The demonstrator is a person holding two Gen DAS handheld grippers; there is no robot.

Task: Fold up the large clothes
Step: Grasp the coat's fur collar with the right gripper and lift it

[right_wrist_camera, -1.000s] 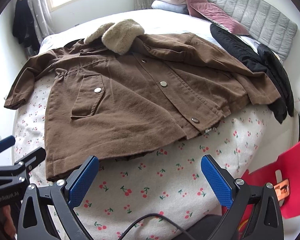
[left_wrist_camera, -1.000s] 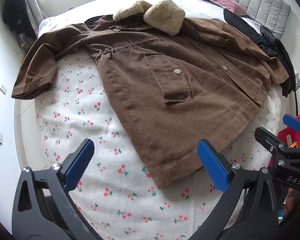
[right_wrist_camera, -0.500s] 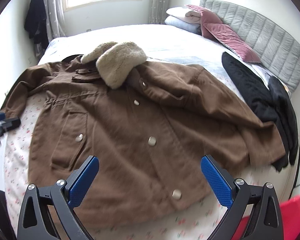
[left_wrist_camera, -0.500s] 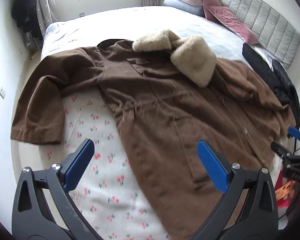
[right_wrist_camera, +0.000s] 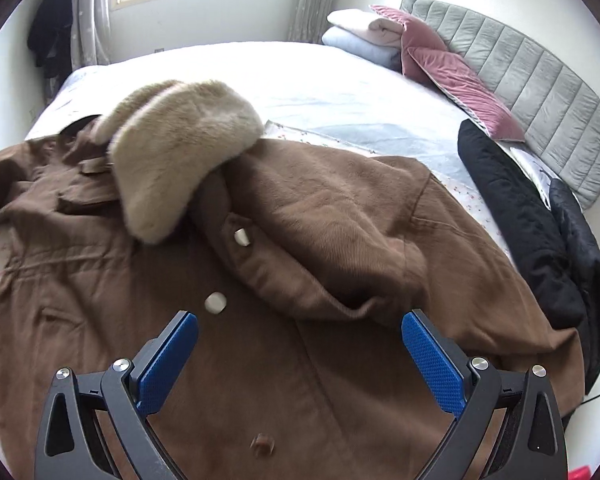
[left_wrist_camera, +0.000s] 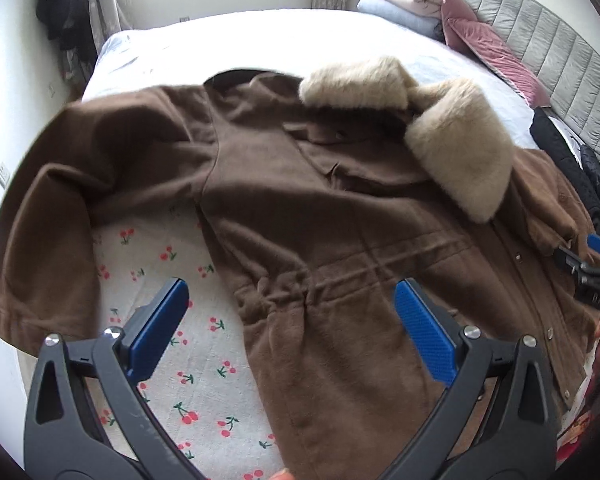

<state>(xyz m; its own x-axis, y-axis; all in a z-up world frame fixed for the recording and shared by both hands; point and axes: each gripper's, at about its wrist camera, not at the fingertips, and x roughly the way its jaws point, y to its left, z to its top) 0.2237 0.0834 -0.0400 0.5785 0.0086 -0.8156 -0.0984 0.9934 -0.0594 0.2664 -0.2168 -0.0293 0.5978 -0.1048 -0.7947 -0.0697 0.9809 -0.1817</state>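
Note:
A brown coat (left_wrist_camera: 320, 216) with a beige fur collar (left_wrist_camera: 456, 148) lies spread face up on the bed, buttons along its front. Its one sleeve (left_wrist_camera: 40, 240) hangs toward the bed's left edge, the other sleeve (right_wrist_camera: 340, 240) lies folded across the chest. My left gripper (left_wrist_camera: 290, 320) hovers open above the coat's waist drawstring, nothing between its blue pads. My right gripper (right_wrist_camera: 300, 350) hovers open over the button placket, below the folded sleeve. In the left wrist view the right gripper (left_wrist_camera: 592, 264) shows at the far right edge.
A cherry-print sheet (left_wrist_camera: 172, 320) covers the bed. A black jacket (right_wrist_camera: 532, 232) lies along the right side by the grey headboard (right_wrist_camera: 540, 80). Pink cushions (right_wrist_camera: 452, 68) and folded bedding (right_wrist_camera: 360, 32) sit at the head. Dark clothes (left_wrist_camera: 64, 8) hang by the window curtain.
Both grippers have moved forward from the hem, up over the coat toward its waist and chest. The coat itself has not shifted. Both stay open.

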